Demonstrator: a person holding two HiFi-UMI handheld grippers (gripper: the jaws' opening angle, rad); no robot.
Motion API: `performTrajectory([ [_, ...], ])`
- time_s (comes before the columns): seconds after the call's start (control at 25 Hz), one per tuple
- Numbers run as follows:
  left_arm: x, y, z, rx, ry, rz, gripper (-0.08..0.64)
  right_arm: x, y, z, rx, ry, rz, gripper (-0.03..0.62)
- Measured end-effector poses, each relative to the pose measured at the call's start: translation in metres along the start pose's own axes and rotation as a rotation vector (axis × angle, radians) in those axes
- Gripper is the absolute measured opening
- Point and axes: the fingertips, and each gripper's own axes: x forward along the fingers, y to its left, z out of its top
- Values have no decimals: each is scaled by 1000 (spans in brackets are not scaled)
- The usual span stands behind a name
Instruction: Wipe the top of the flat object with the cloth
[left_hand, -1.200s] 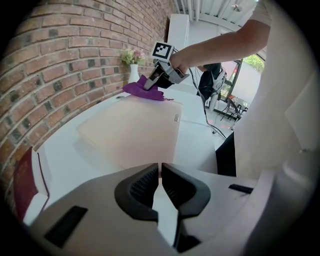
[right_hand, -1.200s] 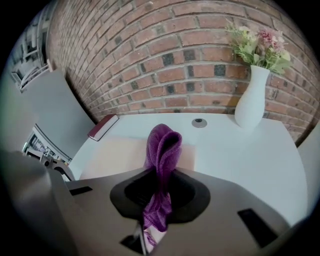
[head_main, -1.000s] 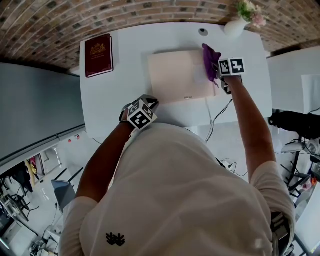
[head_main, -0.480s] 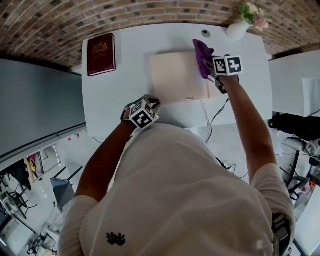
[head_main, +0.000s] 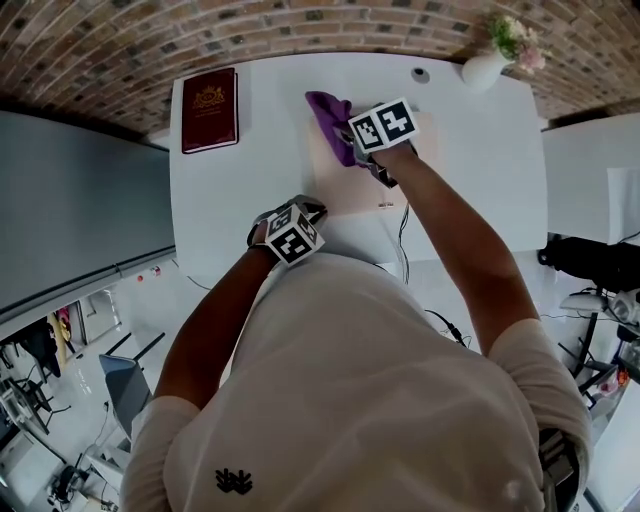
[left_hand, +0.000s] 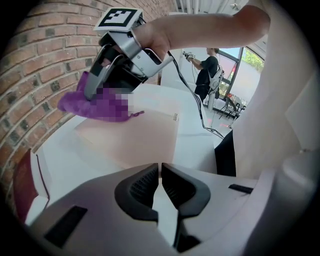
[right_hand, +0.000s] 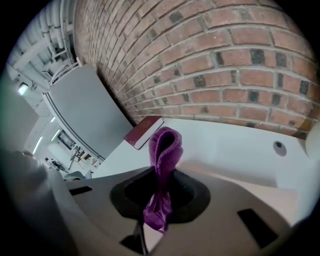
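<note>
The right gripper (head_main: 352, 140), clamped on the cloth (head_main: 328, 108), should drag it flat across the flat object (head_main: 342, 188). The left gripper (left_hand: 160, 171) sits closed and empty.

Purple napped cloth (right_hand: 165, 150): soft, fuzzy pile, matt. The pale pink flat slab (head_main: 345, 188) under it is smooth and matt, metal or plastic can't be told. Left gripper (left_hand: 160, 186) and right gripper (right_hand: 159, 202): matt grey moulded plastic shells with black ribbed, rubbery-looking pads (left_hand: 142, 186). White table top (head_main: 230, 190) is smooth with a faint sheen, the dark red book (head_main: 210, 108) has a leather-look cover with gilt stamping, the brick wall (head_main: 300, 22) is rough and matt, and the white vase (head_main: 483, 68) is glossy.
</note>
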Motion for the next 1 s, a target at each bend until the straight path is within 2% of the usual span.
performTrajectory([
  [0.12, -1, 0, -1, -6, 2, -3, 38, 21, 10, -5, 9, 41, 19, 77],
  [0.24, 0, 1, 0, -8, 4, -5, 38, 24, -1, -12, 16, 59, 4, 77],
  [1.0, 3, 0, 4, -21, 39, 3, 38, -70, -152, -55, 155, 11, -189, 75],
])
